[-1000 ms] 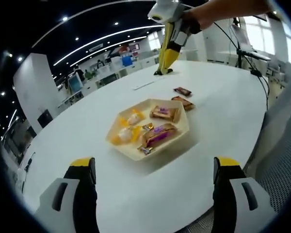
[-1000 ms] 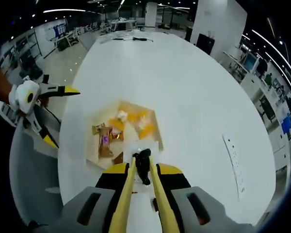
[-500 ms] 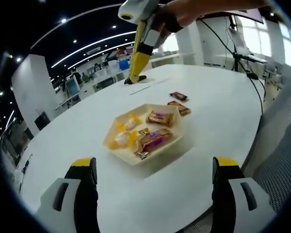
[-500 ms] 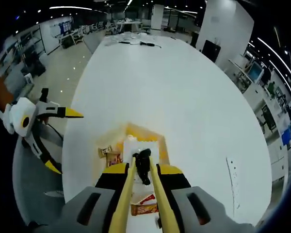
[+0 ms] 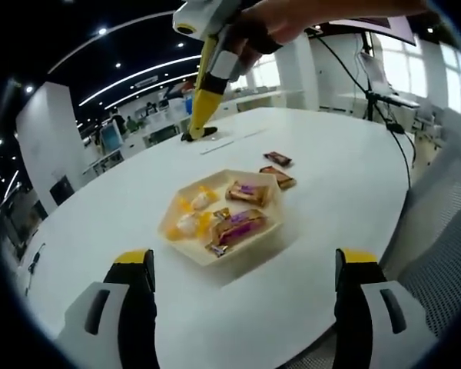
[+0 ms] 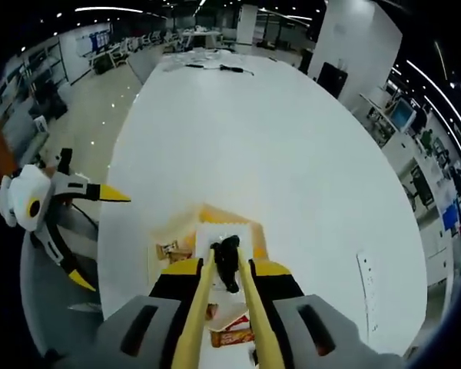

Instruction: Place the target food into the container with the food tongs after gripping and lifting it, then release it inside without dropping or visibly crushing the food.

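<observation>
Tongs (image 6: 229, 265) sit pinched narrow in right gripper (image 6: 224, 307) above container (image 5: 219, 254); target snacks (image 5: 276, 167) on counter (image 5: 338, 177) just beside it. Left gripper (image 5: 242, 265) wide, idle. Risk: hard squeeze crushes snack.

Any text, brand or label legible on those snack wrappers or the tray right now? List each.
None can be read.
Purple-and-orange wrappers in the tray: print shows, too blurred to read.
Two brown packets on the table: too small to read.
Red-and-white wrapper under the right gripper: lettering blurred.
</observation>
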